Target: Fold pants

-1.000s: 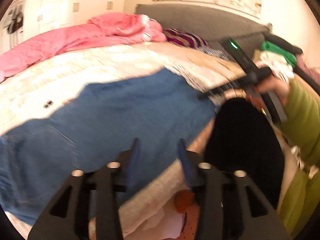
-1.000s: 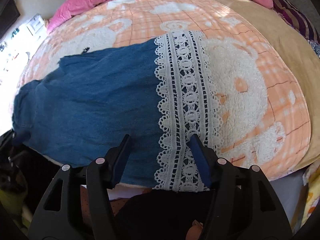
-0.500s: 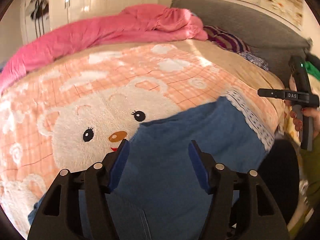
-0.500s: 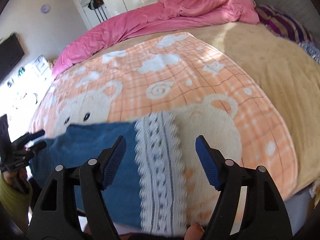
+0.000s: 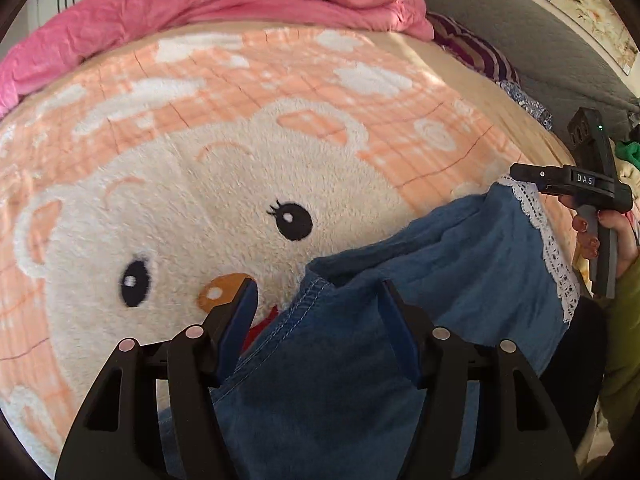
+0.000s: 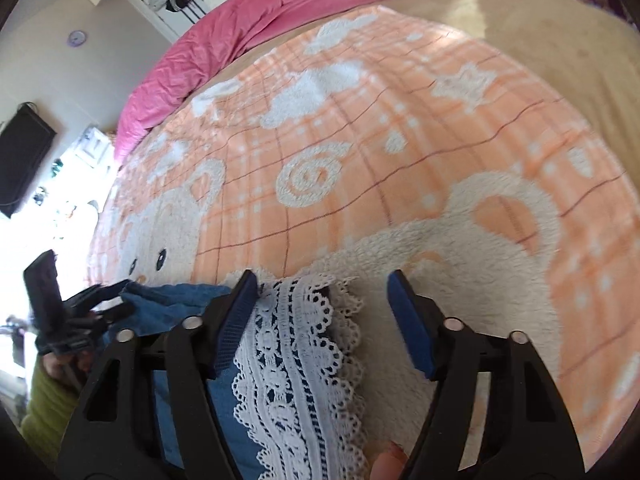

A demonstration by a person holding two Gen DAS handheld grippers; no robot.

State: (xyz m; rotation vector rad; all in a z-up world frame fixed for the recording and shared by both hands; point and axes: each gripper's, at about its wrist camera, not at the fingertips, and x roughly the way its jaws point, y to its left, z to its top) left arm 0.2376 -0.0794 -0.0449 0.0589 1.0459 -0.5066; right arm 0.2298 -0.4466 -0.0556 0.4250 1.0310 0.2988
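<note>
Between the left gripper's [image 5: 318, 316] parted blue pads at the bottom of its frame lies the stitched denim edge of the blue pants [image 5: 400, 320], not pinched. Their long axis runs up and right to the white lace hem [image 5: 556, 256], nearest the right gripper [image 6: 322, 308], whose jaws are closing astride that lace without pressing it. Farther up spread the bear-print blanket [image 5: 200, 168] and pink duvet [image 5: 200, 4].
</note>
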